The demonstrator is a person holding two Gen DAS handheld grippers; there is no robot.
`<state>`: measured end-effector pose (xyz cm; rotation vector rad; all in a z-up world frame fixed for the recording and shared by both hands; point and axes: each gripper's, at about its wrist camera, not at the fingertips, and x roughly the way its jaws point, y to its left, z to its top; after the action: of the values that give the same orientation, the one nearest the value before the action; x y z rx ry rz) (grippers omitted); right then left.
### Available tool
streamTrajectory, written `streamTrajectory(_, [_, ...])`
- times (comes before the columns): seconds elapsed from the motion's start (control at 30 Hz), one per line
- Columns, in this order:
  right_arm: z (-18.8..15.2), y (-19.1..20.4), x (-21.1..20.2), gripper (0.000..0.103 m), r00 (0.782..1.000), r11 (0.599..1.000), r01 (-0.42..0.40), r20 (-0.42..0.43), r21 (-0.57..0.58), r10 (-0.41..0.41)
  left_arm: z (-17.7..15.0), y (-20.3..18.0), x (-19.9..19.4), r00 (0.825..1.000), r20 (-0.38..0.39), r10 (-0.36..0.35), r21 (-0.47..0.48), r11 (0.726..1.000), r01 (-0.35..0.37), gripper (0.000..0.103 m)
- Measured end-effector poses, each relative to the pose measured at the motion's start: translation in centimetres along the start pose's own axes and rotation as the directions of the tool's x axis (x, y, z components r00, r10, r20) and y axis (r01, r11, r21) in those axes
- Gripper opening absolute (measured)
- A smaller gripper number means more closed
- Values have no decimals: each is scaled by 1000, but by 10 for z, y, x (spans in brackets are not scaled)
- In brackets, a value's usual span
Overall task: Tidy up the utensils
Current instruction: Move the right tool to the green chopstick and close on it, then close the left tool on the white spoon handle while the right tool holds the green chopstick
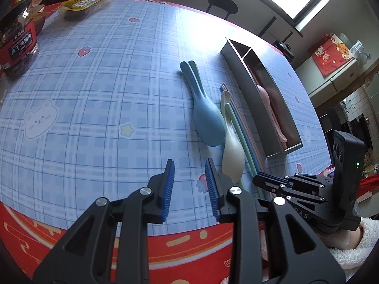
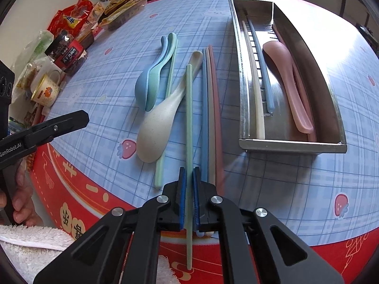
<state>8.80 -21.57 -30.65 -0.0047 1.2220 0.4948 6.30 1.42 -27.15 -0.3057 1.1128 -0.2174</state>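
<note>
My right gripper (image 2: 189, 177) is shut on a pale green chopstick (image 2: 188, 118), which runs between the blue pads and sticks out past the table's near edge. To its right lie blue (image 2: 204, 118), grey (image 2: 210, 118) and mauve (image 2: 216, 118) chopsticks. A cream spoon (image 2: 154, 139) rests on another green chopstick (image 2: 159, 172), next to nested blue (image 2: 141, 87) and green (image 2: 154, 87) spoons. The steel tray (image 2: 291, 145) holds a pink spoon (image 2: 289, 78) and chopsticks. My left gripper (image 1: 189, 165) hovers open over the cloth, left of the cream spoon (image 1: 233, 156), holding nothing.
Snack packets (image 2: 75, 19), a dark jar (image 2: 67, 54) and a mug (image 2: 46, 90) crowd the table's left side. A black stool (image 1: 222, 4) stands beyond the far edge. The red border (image 2: 71, 189) marks the near edge, with a fleecy sleeve (image 2: 28, 243) below it.
</note>
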Motion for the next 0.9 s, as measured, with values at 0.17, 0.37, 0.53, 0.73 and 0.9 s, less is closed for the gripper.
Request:
streamTrajectory(0.17, [1,-2,-1,6,1000,1000,-2,-1,18,2,4,-13,20,998,-49,-36,39,999,38,30])
streamTrajectory(0.37, [-3,-5,-2,6,1000,999,-13,-1,46,13,6,-27,37,992,-89,-86,73,993,93,30])
streamTrajectory(0.53, [-5,-8,-4,6,1000,997,-24,-2,68,24,15,-33,51,986,-106,-129,50,990,135,30])
streamTrajectory(0.73, [-5,-8,-3,6,1000,998,-27,1,65,27,24,-38,63,976,-124,-180,1,983,181,30])
streamTrajectory(0.9, [-5,-8,-3,6,1000,998,-28,0,58,28,26,-40,73,975,-136,-178,-8,984,179,31])
